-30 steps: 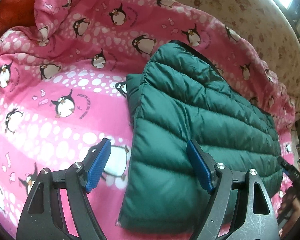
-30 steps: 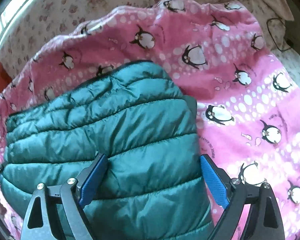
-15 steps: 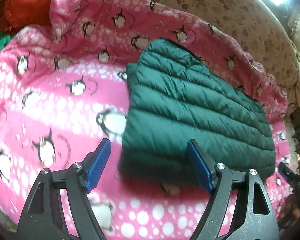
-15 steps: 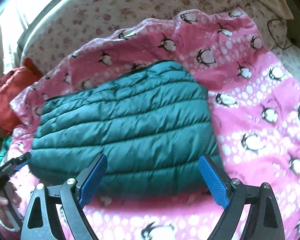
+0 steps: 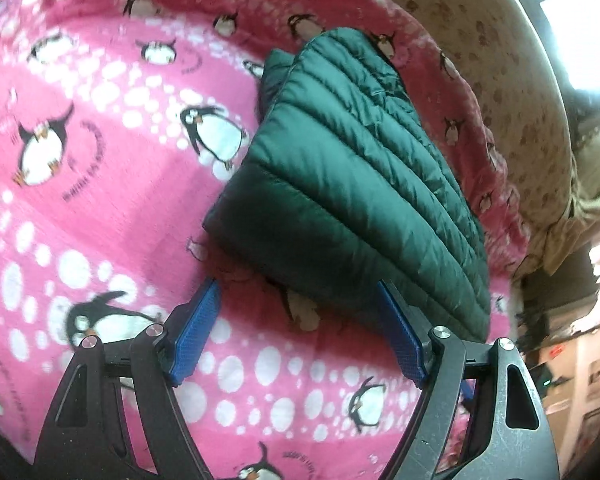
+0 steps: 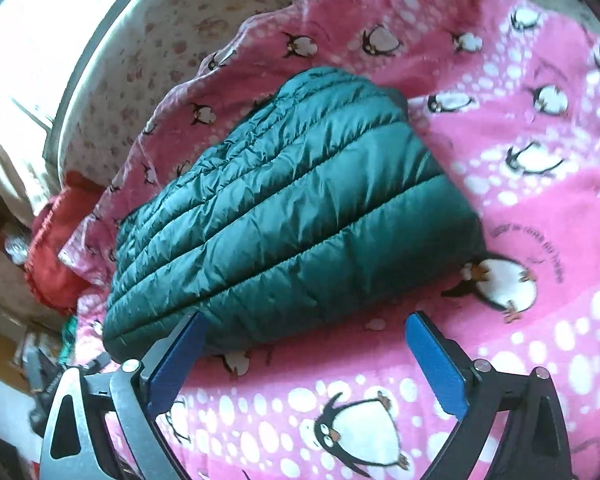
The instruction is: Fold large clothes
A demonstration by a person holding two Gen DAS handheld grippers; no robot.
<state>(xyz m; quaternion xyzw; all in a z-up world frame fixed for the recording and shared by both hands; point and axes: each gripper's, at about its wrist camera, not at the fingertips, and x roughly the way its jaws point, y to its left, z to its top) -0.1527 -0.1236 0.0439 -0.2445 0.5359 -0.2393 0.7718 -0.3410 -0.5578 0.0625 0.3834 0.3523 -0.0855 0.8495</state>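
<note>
Left wrist: dark green quilted puffer jacket (image 5: 352, 200) now lies folded; left gripper (image 5: 300, 332) spread, right gripper (image 6: 304, 356) opening, both empty and drawn back.

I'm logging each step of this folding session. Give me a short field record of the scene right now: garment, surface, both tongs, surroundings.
garment: dark green quilted puffer jacket, folded into a compact block, lying flat
surface: pink penguin-print fleece blanket, over a floral bedsheet
left tongs: open, nothing between the pads, at the jacket's near edge
right tongs: jaws opening, nothing gripped, at the jacket's near edge
surroundings: red cloth beyond the blanket's far edge
</note>
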